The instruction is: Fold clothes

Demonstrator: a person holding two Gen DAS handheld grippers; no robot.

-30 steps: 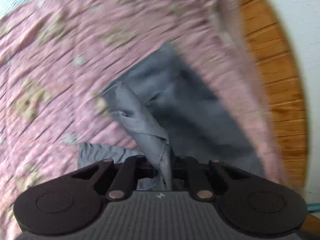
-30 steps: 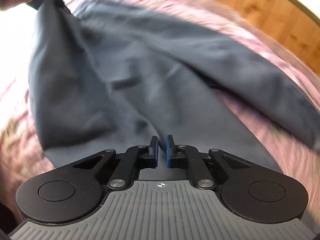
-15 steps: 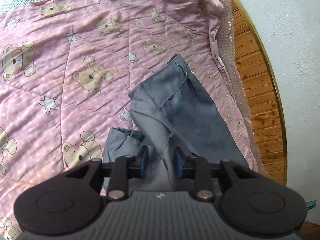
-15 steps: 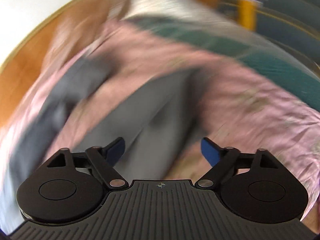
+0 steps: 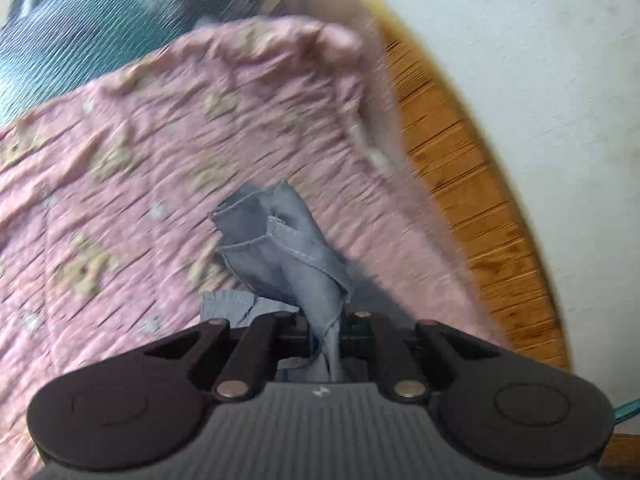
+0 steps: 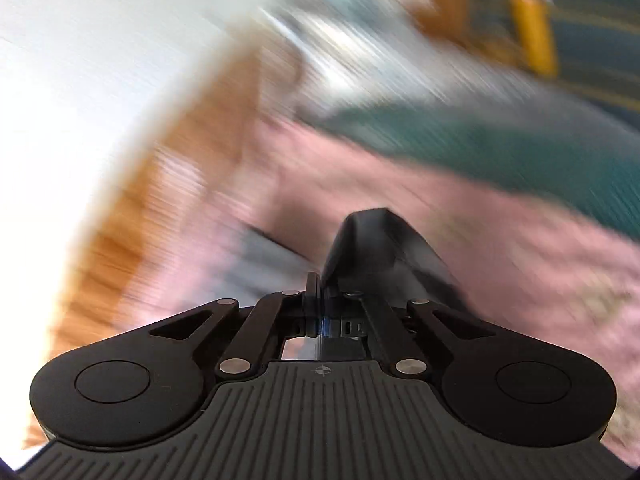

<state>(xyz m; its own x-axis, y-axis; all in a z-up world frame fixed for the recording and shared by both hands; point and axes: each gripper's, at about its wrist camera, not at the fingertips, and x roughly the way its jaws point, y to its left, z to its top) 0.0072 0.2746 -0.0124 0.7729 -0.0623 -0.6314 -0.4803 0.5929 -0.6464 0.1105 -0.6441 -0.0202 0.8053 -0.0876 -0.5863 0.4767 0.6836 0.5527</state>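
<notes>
A grey-blue garment (image 5: 286,254) hangs bunched from my left gripper (image 5: 326,330), which is shut on a fold of it above the pink bear-print quilt (image 5: 132,200). In the right wrist view, my right gripper (image 6: 320,304) is shut on a dark fold of the same garment (image 6: 380,248), which rises just beyond the fingers. That view is heavily blurred by motion. The rest of the garment is hidden below both grippers.
The pink quilt (image 6: 520,264) covers the work surface. A wooden floor (image 5: 492,216) and a white wall (image 5: 540,80) lie to the right in the left wrist view. A teal ribbed surface (image 5: 80,28) lies beyond the quilt's far edge.
Both grippers were open half a second ago and have closed on the garment. Both views have swung and the garment is lifted and bunched.
</notes>
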